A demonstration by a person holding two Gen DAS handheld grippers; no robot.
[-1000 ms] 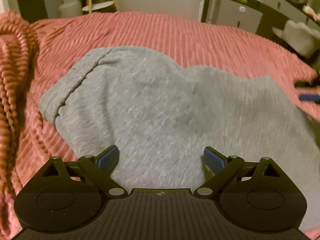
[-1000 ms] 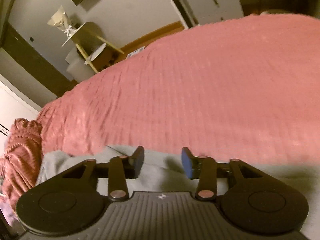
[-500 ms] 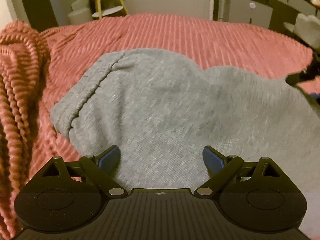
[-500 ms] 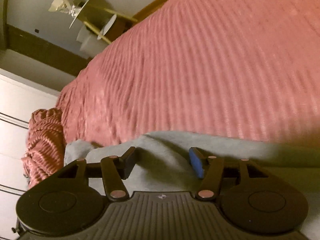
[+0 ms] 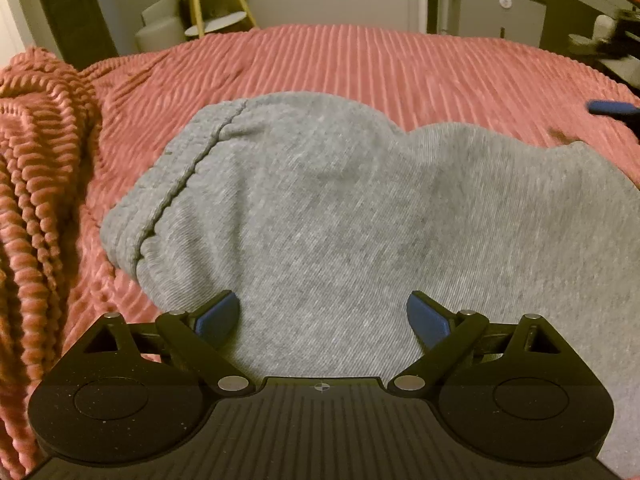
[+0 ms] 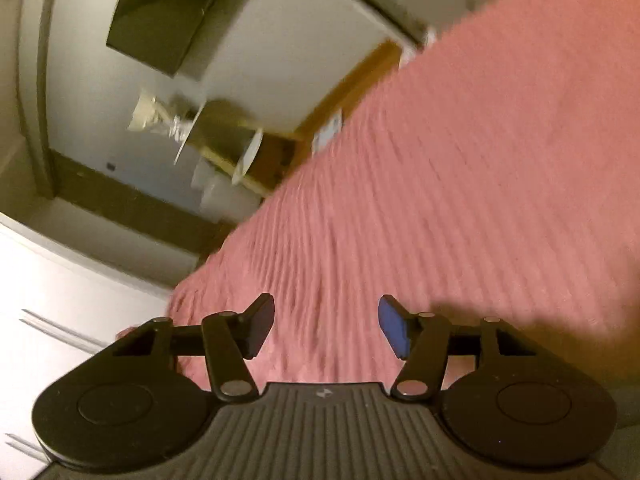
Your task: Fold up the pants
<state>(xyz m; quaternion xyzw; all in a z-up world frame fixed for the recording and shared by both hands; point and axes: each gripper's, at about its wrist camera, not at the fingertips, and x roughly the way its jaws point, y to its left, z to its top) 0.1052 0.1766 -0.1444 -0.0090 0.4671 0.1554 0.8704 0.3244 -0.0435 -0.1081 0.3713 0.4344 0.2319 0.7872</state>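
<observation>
Grey knit pants (image 5: pixel 340 208) lie folded over on the pink ribbed bedspread (image 5: pixel 400 64), the cuffed hem with its seam (image 5: pixel 188 176) at the left. My left gripper (image 5: pixel 323 316) hovers just over the near part of the pants, open, with only flat cloth below the gap. One blue fingertip of the right gripper (image 5: pixel 612 107) shows at the far right edge of the left wrist view, beyond the pants. In the blurred, tilted right wrist view my right gripper (image 6: pixel 326 326) hangs over bare bedspread (image 6: pixel 460 200), jaws closing slightly with nothing between them.
A bunched pink throw (image 5: pixel 36 184) lies heaped at the left of the bed. Beyond the bed stand a yellow-legged side table (image 5: pixel 212 4) and a grey cabinet (image 5: pixel 500 12). White drawers (image 6: pixel 48 320) sit at the left of the right wrist view.
The right gripper has left the pants' edge, rolled and now sits over bare bedspread with wider jaws. The left gripper has tipped slightly, so the pants sit lower and more central.
</observation>
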